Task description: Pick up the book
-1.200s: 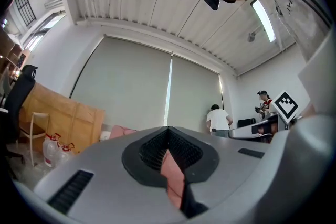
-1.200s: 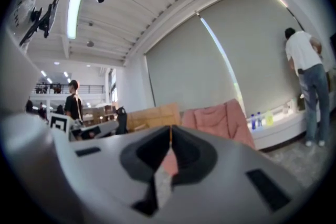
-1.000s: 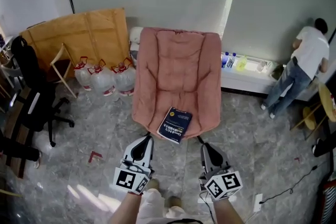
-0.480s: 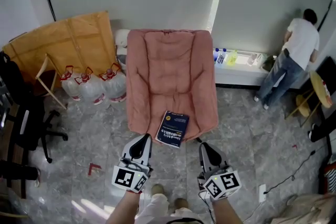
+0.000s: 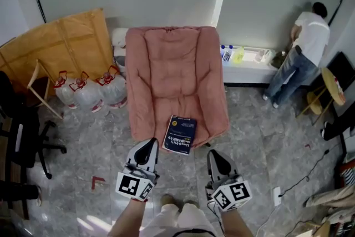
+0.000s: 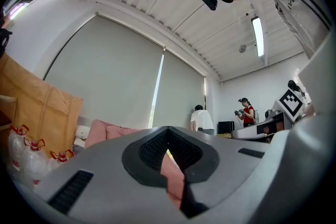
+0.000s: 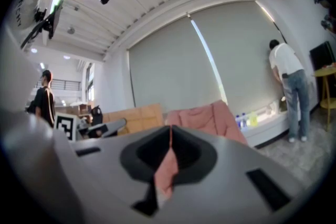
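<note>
Left gripper [image 5: 148, 145] and right gripper [image 5: 213, 156] were both closed, empty. Their own jaw bodies hid the book [image 5: 181, 134] in both gripper views.

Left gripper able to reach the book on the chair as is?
Likely yes: the book lies uncovered on the chair, ahead of the left gripper, nothing between them. Its jaws are shut, so open first.

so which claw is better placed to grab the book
Left, marginally: the left claw sits nearer the book, while the right claw hangs farther back. Both are shut and must open first.
</note>
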`<state>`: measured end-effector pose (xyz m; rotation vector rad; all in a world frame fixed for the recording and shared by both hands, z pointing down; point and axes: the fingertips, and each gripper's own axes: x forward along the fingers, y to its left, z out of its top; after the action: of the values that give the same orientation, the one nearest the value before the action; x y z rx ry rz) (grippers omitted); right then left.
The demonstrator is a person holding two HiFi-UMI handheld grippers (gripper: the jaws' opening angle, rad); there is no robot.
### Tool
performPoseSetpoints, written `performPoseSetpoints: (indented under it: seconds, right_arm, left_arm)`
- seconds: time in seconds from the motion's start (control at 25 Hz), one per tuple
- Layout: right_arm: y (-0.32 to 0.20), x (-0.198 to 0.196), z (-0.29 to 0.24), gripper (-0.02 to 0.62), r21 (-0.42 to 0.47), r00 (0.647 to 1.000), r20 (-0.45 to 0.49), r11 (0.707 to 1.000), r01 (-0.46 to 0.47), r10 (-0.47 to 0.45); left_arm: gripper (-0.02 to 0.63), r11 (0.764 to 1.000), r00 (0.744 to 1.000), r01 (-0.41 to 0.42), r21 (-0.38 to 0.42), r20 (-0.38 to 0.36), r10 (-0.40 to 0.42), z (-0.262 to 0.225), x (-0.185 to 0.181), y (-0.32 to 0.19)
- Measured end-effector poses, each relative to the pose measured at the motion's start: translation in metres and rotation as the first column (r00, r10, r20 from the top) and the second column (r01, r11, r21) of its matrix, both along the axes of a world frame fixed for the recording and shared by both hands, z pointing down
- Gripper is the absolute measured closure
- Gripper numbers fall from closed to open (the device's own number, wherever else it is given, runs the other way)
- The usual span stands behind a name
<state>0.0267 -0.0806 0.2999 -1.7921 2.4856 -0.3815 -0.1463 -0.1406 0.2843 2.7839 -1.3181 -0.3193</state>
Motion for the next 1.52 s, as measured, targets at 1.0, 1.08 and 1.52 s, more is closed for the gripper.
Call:
performPoseSetpoints:
  seconds: [1.0,1.08,1.52]
  right_arm:
    - [-0.036,-0.005,0.063,0.581,-0.045,1.0,-0.011,0.999,0.022,-0.023]
    - [-0.038,-0.005,0.071,0.581,-0.049,1.0,-0.01,0.998,0.029,-0.029]
    - [-0.056,-0.004,0.12,0.581,-0.073,0.999,0.001,0.997,0.038,-0.038]
  left_arm:
    - [0.598,0.998,1.0,-0.015,-0.061,0.008,0.015,0.061,0.012,-0.024]
    - [0.598,0.998,1.0,-0.014,-0.065,0.006,0.015,0.069,0.015,-0.025]
    - [0.598,0.995,1.0,-0.002,-0.095,0.006,0.003,0.122,0.025,-0.038]
